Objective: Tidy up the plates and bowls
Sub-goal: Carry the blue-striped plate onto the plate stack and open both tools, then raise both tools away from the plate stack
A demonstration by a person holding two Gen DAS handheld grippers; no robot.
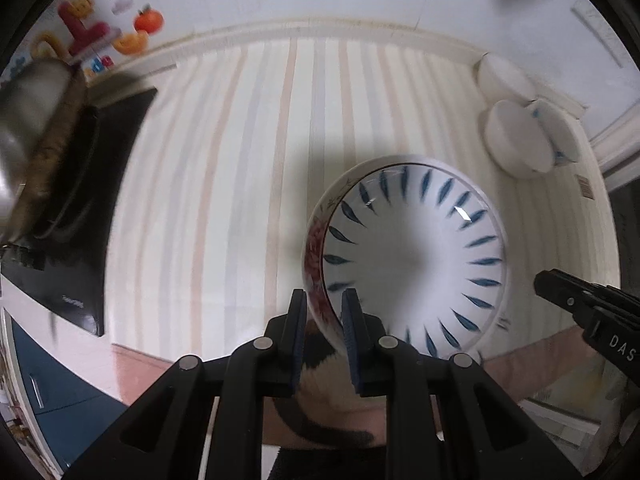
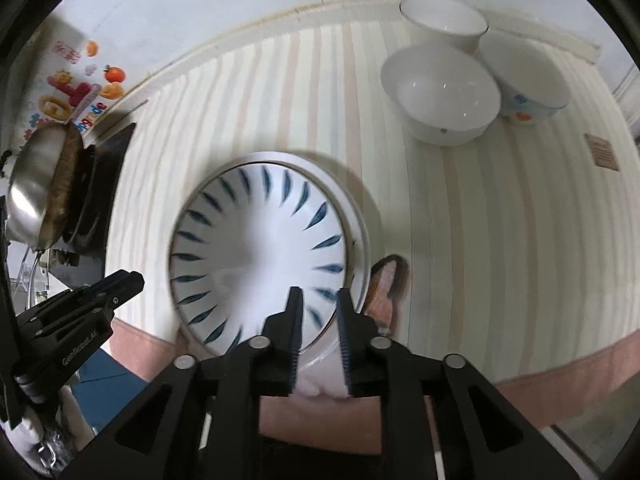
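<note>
A white bowl with blue leaf strokes inside (image 1: 412, 256) sits nested in a second bowl with red flowers on its outer wall (image 1: 314, 248), on the striped cloth. My left gripper (image 1: 324, 300) is shut on the near left rims. In the right wrist view the blue-patterned bowl (image 2: 256, 256) fills the middle, and my right gripper (image 2: 318, 300) is shut on its near right rim. Three white bowls (image 2: 440, 96) stand together at the far right, also in the left wrist view (image 1: 520, 140).
A black stove top (image 1: 80, 216) with a steel pot (image 2: 36, 184) lies at the left. The counter's pink front edge (image 2: 560, 360) runs along the near side. A tiled wall with fruit stickers (image 1: 136, 20) is behind.
</note>
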